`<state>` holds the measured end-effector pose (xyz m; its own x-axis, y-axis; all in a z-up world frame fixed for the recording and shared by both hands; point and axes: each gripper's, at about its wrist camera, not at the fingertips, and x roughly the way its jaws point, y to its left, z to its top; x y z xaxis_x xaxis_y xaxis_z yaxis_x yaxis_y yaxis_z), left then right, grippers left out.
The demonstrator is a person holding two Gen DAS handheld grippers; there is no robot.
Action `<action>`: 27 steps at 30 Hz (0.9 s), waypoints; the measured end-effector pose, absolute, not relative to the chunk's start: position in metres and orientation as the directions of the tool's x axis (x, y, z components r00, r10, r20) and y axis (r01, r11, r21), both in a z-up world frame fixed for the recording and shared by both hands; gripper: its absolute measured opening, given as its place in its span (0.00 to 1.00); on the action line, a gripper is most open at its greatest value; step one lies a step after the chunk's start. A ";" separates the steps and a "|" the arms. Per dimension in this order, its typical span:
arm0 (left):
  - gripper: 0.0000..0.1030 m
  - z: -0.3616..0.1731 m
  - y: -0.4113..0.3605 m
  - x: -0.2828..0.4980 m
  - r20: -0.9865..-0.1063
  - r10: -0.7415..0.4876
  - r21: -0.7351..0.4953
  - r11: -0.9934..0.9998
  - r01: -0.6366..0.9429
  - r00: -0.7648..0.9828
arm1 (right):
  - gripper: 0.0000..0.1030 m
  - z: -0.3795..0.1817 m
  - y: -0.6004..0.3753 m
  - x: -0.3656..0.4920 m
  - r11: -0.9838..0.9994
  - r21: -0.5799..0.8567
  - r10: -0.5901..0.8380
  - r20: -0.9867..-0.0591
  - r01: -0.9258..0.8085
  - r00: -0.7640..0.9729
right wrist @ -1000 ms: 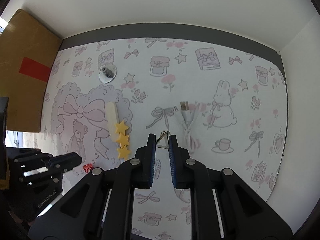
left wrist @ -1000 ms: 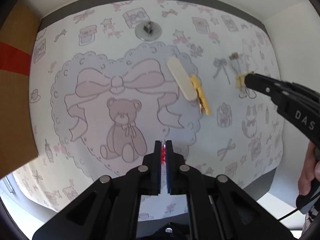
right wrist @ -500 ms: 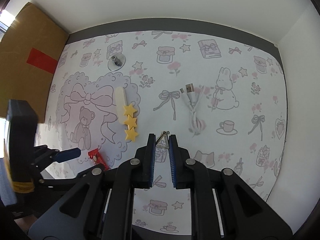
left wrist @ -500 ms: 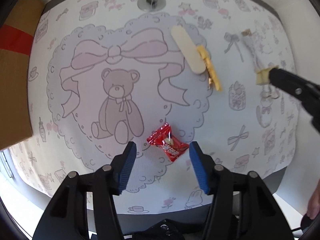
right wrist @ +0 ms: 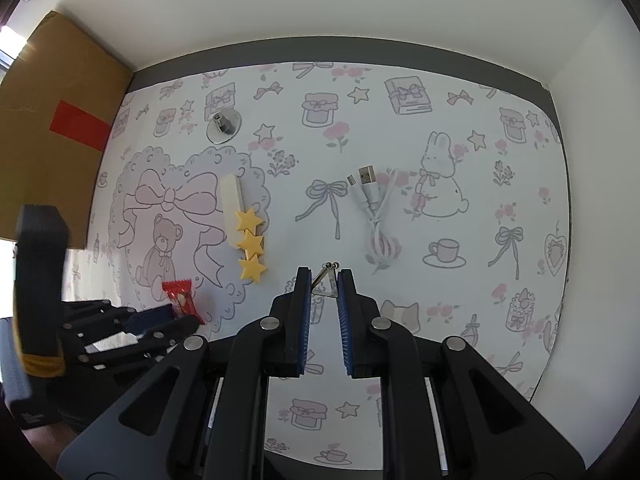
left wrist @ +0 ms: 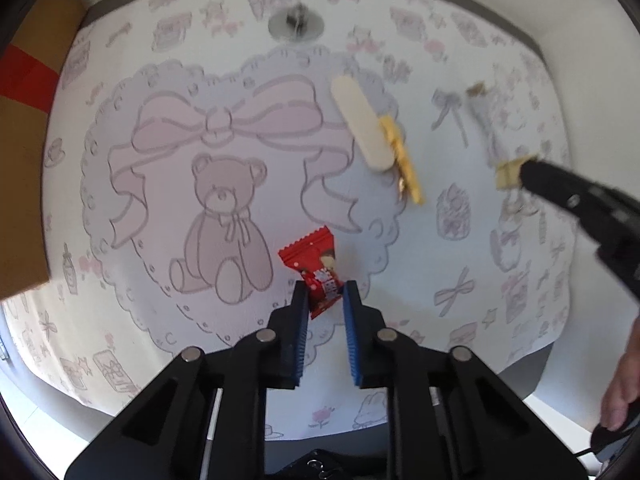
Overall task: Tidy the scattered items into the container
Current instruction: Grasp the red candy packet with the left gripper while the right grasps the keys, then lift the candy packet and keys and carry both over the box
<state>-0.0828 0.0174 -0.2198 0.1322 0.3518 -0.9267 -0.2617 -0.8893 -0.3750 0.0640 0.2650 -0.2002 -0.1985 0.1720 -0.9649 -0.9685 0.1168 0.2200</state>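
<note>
A red candy packet [left wrist: 316, 268] lies on the patterned mat, its near end between the tips of my left gripper [left wrist: 323, 294], whose jaws stand narrowly apart around it. It also shows in the right wrist view [right wrist: 182, 298]. My right gripper [right wrist: 323, 280] is shut on a small metal triangle clip [right wrist: 325, 282], held above the mat. A cream hair clip with yellow stars [right wrist: 244, 226] lies left of centre, and a white USB cable [right wrist: 374, 216] lies to the right. The cardboard box [right wrist: 56, 128] stands at the far left.
A round metal disc with a knob [right wrist: 223, 126] sits near the mat's back edge. The patterned mat [right wrist: 400, 128] covers a grey table against a white wall. A person's hand [left wrist: 622, 404] shows at the right edge of the left wrist view.
My left gripper opened wide, letting the red candy packet drop on the mat, then narrowed around the packet's near end. My right gripper rose a little with the clip.
</note>
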 end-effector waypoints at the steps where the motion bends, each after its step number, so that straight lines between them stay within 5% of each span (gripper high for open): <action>1: 0.17 -0.216 0.017 -0.085 -0.926 0.356 -0.376 -0.889 -0.261 0.123 | 0.13 -0.200 0.265 0.064 0.116 0.221 0.173 -0.965 -0.968 -0.200; 27: 0.17 -0.126 -0.022 -0.137 -0.888 0.429 -0.406 -0.900 -0.157 -0.165 | 0.13 -0.112 0.299 0.032 0.012 0.272 0.328 -0.910 -0.962 -0.253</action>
<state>-0.1369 -0.0218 -0.1260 -0.1647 0.4293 -0.8880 -0.1573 -0.9002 -0.4060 0.0323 0.2990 -0.1116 -0.2532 0.3275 -0.9103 -0.9622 0.0118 0.2720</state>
